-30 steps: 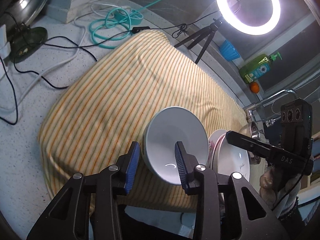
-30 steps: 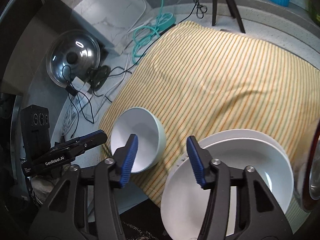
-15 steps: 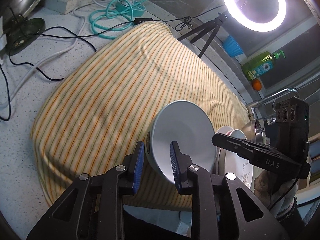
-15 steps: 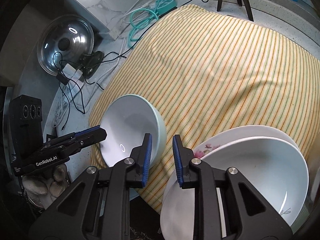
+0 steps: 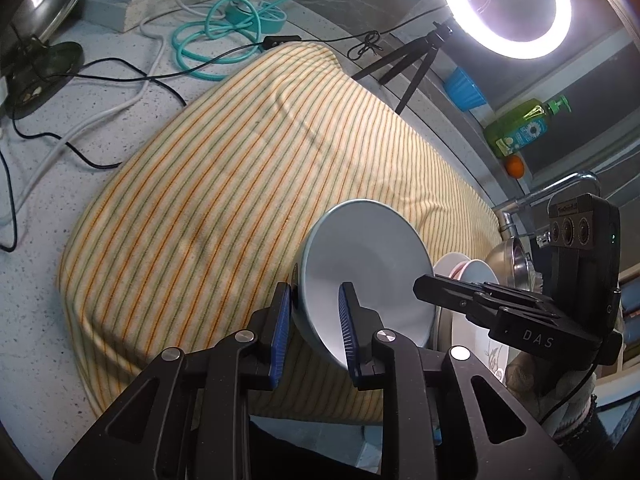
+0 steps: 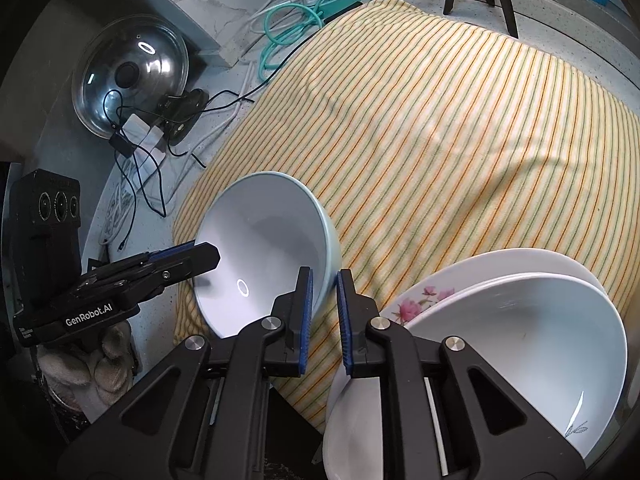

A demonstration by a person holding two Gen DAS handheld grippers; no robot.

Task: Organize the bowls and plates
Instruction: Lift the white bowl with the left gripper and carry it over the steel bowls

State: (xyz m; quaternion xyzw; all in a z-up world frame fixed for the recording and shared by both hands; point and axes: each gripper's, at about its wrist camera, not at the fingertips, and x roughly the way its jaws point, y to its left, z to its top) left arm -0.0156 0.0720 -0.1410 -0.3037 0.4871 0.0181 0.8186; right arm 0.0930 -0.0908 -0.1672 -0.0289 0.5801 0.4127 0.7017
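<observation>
A pale blue bowl [image 5: 372, 268] is tilted on its side above the striped cloth [image 5: 224, 184]. My left gripper [image 5: 312, 322] is shut on its near rim. In the right wrist view the same bowl [image 6: 264, 252] is held by the left gripper [image 6: 200, 254] at its left rim. My right gripper [image 6: 323, 312] is shut on the bowl's right rim. A stack of white plates [image 6: 516, 340], one with pink flowers, sits at the lower right; it also shows in the left wrist view [image 5: 472, 276].
A ring light on a tripod [image 5: 508, 8], a blue cup [image 5: 464, 88], a green soap bottle [image 5: 520, 128] and a steel pot [image 5: 516, 260] stand at the back right. Cables [image 5: 216, 36] and a pot lid [image 6: 128, 76] lie left of the cloth.
Both grippers closed from wide open. The left one clamped the bowl's rim and tipped the bowl up. The right one closed on the opposite rim.
</observation>
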